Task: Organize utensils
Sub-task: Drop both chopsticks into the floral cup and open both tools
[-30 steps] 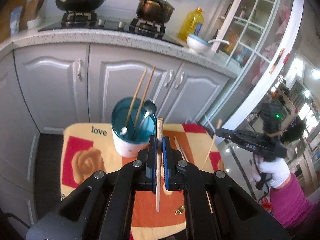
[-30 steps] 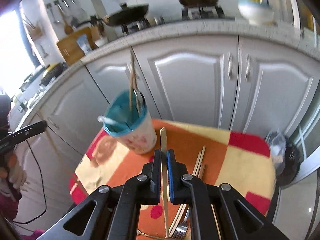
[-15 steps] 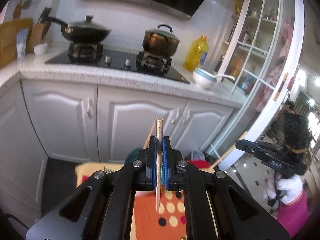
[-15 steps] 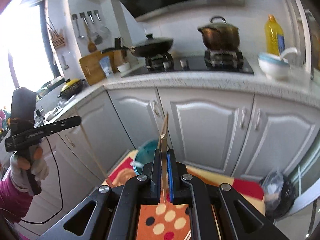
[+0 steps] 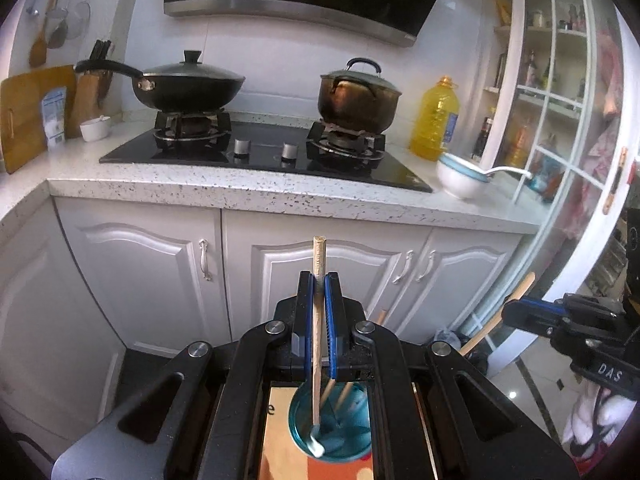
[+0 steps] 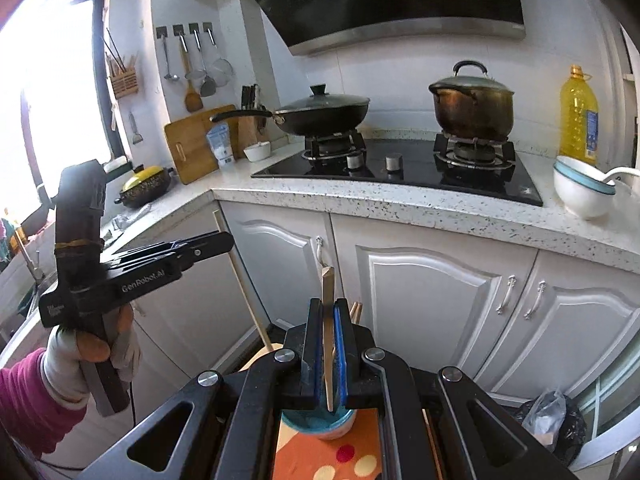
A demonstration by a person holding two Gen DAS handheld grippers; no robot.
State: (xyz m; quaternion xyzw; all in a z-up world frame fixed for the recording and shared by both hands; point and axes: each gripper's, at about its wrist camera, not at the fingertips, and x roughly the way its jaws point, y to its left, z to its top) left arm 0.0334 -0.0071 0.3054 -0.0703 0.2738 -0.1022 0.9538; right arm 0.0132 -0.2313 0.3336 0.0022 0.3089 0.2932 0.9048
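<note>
My left gripper [image 5: 319, 280] is shut on a pale wooden chopstick [image 5: 318, 344] that stands almost upright. Its lower tip hangs over the teal cup [image 5: 344, 446], which holds two chopsticks and a metal spoon [image 5: 316, 444]. My right gripper [image 6: 329, 306] is shut on a second chopstick [image 6: 328, 340], also upright, its lower end above the same cup [image 6: 316, 426]. Each gripper shows in the other's view: the right gripper [image 5: 516, 310] at the far right with its stick slanting down, the left gripper [image 6: 218, 242] at the left in a gloved hand [image 6: 72, 360].
The cup stands on an orange patterned cloth [image 6: 320, 460] on a low table. Behind it run white cabinets [image 5: 160, 272] under a speckled counter [image 5: 240, 192] with a stove, wok [image 5: 188, 88], pot [image 5: 356, 96], oil bottle and bowl [image 5: 460, 178]. A black rubbish bag [image 6: 552, 420] lies on the floor.
Both grippers rose with their chopsticks and tilted up toward the counter. The cup, first ahead of the jaws, now lies beneath them, and the two grippers have drawn closer together.
</note>
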